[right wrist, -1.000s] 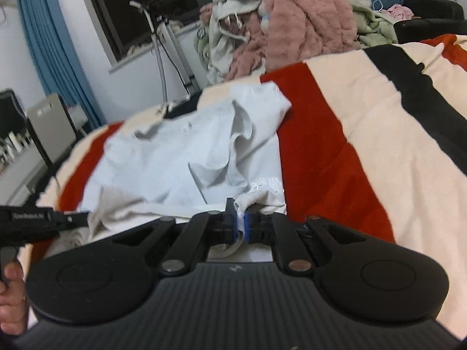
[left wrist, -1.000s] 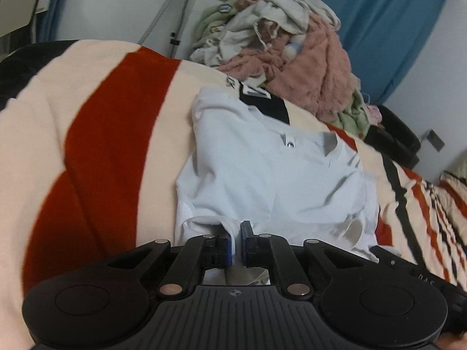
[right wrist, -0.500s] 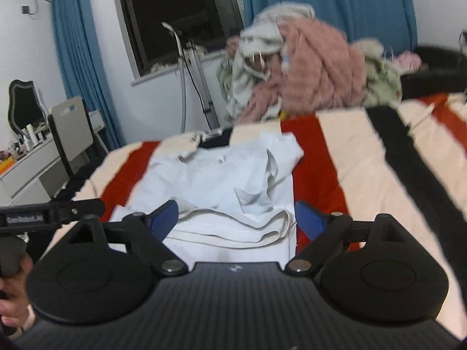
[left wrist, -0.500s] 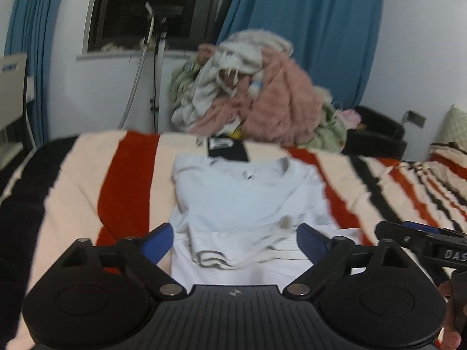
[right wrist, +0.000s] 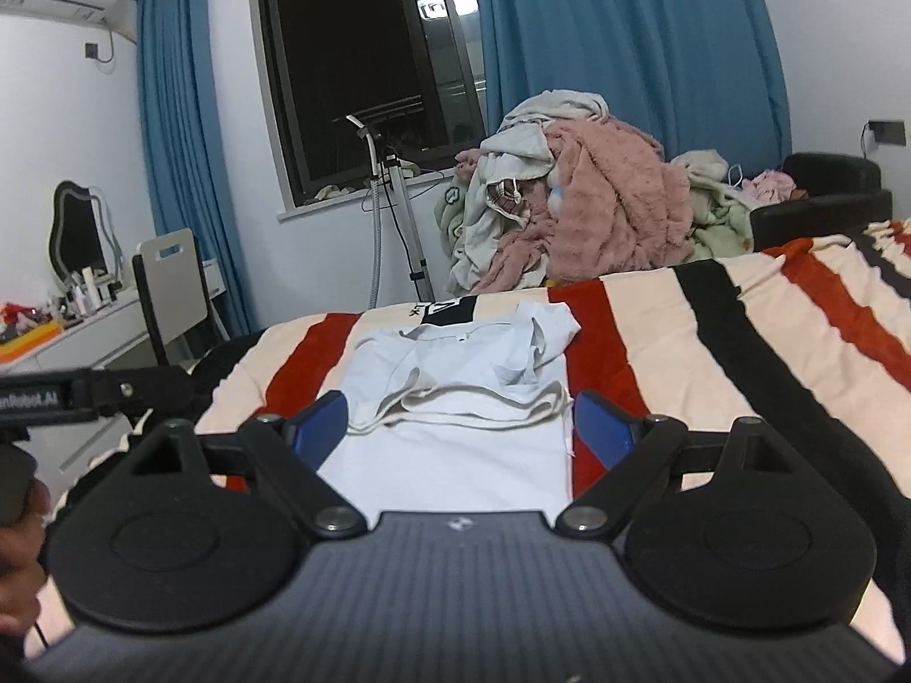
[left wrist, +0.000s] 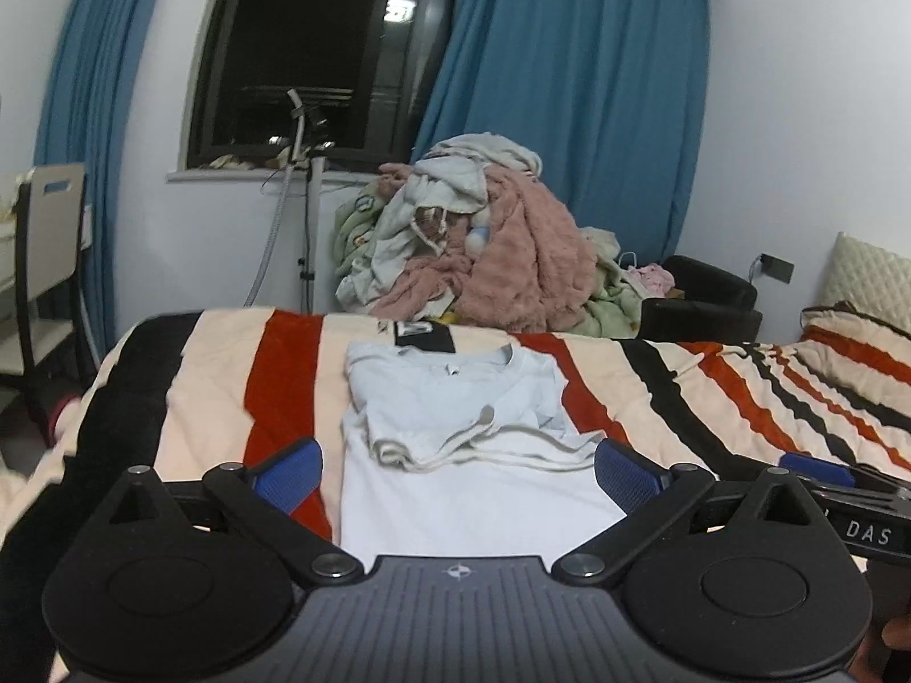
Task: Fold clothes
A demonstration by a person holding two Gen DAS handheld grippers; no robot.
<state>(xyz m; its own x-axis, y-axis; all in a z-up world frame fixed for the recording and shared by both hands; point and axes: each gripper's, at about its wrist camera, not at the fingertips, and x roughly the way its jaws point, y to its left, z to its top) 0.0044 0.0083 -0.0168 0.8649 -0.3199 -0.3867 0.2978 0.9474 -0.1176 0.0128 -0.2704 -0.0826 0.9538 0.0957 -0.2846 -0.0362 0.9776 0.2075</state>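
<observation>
A pale T-shirt [left wrist: 455,398] [right wrist: 455,364] lies flat on the striped blanket [left wrist: 228,375], collar at the far end. One folded layer lies over its middle, the hem running crosswise. My left gripper [left wrist: 455,469] hovers over the shirt's near end, jaws opening wide, nothing between the blue pads [left wrist: 290,467]. My right gripper [right wrist: 458,424] also hangs open above the near end, apart from the cloth. Each gripper shows at the edge of the other's view.
A black folded garment with white print [left wrist: 424,336] lies just beyond the collar. A big pile of clothes [left wrist: 484,245] rises behind the bed. A steamer stand [left wrist: 310,216], chair [left wrist: 45,262] and desk stand left; a black armchair [left wrist: 706,301] right.
Both grippers let go of the shirt's hem, opened wide, and drew back and up from the bed. The shirt now lies with its folded layer resting on it.
</observation>
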